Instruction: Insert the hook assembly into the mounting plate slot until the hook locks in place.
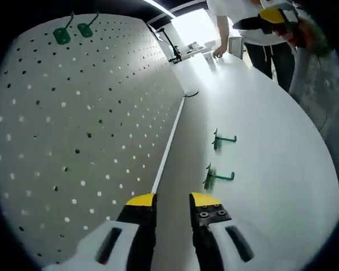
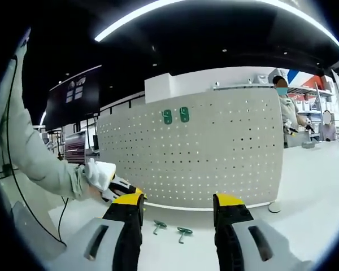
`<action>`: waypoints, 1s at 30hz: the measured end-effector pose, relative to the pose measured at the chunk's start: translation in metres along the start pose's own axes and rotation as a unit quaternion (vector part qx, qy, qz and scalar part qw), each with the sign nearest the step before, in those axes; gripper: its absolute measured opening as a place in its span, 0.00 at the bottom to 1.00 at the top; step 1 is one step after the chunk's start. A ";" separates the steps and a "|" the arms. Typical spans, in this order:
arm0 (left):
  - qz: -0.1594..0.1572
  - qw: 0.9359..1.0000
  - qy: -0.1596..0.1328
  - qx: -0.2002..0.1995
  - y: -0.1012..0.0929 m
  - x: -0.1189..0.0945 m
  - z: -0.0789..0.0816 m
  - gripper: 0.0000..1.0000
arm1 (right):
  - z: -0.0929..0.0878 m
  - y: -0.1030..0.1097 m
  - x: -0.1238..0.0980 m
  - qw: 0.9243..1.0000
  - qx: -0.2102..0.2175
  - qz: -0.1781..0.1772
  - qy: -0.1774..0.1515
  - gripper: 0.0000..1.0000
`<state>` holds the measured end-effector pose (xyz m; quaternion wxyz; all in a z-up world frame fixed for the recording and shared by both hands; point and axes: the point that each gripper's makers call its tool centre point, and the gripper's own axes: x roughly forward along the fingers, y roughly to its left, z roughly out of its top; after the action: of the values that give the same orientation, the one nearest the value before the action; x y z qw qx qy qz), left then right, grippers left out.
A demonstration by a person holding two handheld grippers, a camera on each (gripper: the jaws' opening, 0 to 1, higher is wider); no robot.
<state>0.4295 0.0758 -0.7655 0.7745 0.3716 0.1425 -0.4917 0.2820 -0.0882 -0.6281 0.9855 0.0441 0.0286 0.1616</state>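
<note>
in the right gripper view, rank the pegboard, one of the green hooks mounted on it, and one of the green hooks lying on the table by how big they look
1. Pegboard, by far the largest.
2 and 3. The mounted green hook and the green hook lying on the table look about alike; the lying one is nearer the camera, so I won't rank them.

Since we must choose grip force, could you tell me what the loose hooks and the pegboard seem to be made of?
Hooks: thin bent wire with a glossy green coating, probably coated metal. Pegboard: pale grey matte sheet with even punched holes, likely painted metal, possibly plastic.
</note>
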 end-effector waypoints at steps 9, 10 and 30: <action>-0.029 0.999 0.008 0.014 -0.005 0.012 0.000 0.22 | 0.000 -0.003 0.000 1.000 0.010 -0.004 -0.002 0.47; -0.039 0.999 0.007 0.019 -0.009 0.015 0.001 0.22 | 0.000 -0.003 0.000 1.000 0.011 -0.004 -0.001 0.47; -0.124 0.990 0.012 0.064 -0.049 0.042 0.007 0.19 | -0.002 -0.011 -0.001 1.000 0.022 -0.017 0.002 0.47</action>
<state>0.4061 0.0311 -0.8071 0.6808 0.4053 0.1648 -0.5875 0.2847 -0.0986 -0.6313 0.9868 0.0654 0.0350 0.1442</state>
